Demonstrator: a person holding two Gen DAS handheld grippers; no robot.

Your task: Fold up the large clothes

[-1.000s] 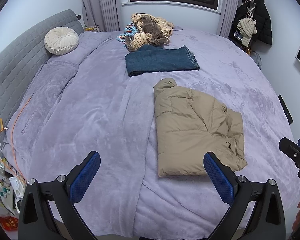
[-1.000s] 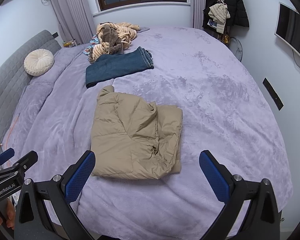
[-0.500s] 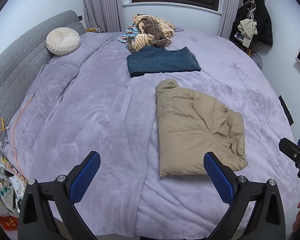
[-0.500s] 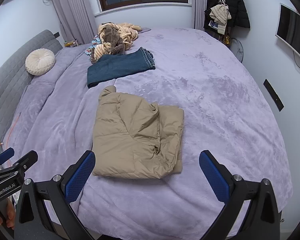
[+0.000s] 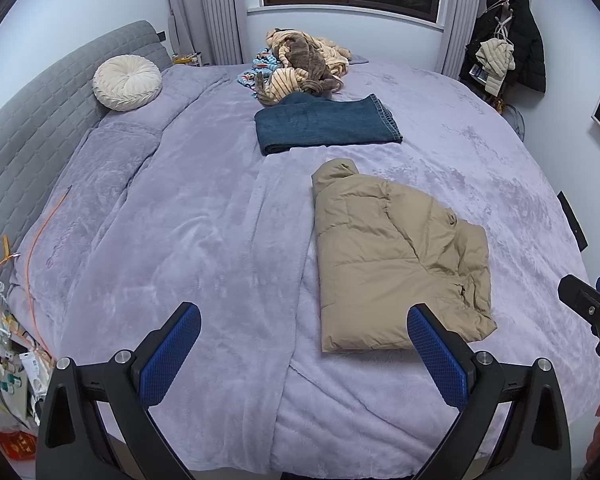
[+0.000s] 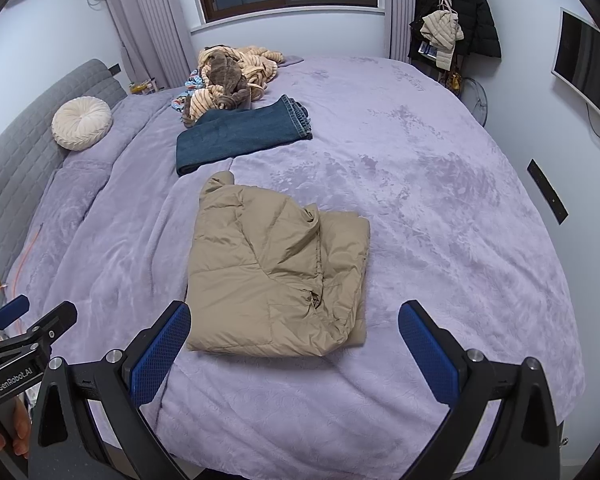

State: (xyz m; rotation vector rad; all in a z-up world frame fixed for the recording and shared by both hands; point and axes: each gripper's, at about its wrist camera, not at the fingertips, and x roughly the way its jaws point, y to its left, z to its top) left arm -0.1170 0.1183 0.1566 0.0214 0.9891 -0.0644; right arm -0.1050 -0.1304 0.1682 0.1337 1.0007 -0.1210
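Near the bed's [image 6: 440,208] foot edge, a folded tan quilted puffer jacket [image 6: 278,276] is lying flat; left claw [image 5: 304,352] and right claw [image 6: 294,354] are hovering spread, empty, short of it.

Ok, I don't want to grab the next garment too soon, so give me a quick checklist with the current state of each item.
1. Left gripper open and holding nothing: ok.
2. Right gripper open and holding nothing: ok.
3. Tan jacket lies folded on the bed, clear of both grippers: ok.
4. Jacket fold is tidy: not ok, its right edge is bunched and uneven.
5. Jeans folded and apart from the jacket: ok.
6. Pile of unfolded clothes near the window left to do: ok, though what is in it cannot tell.
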